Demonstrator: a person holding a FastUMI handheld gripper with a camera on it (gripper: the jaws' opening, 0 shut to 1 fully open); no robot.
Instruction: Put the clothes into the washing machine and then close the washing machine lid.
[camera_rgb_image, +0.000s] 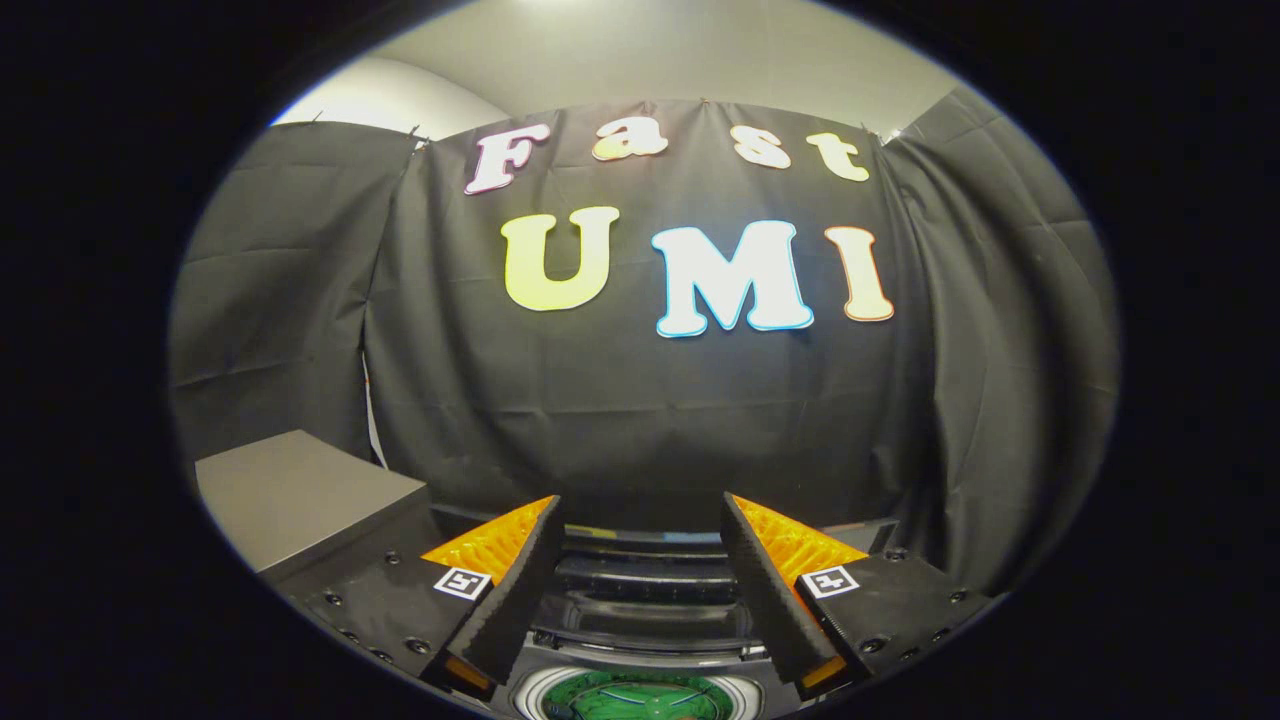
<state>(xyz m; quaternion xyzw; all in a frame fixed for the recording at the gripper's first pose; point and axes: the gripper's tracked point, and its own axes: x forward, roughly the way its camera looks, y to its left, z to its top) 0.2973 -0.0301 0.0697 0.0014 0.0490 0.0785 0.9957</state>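
Tongs (640, 590): fingers spread wide, holding nothing. Washing machine (640, 600): directly below and between the fingers, lid up at the far side, drum (640, 698) open nearest. Grey box (300, 495): left. Risk: lid pushed off-centre could slip from fingers.

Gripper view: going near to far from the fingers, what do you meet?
Open gripper with nothing between its fingers → washing machine's round opening below them, something green inside → dark back part of the machine → black cloth wall. A grey box sits off to the left.
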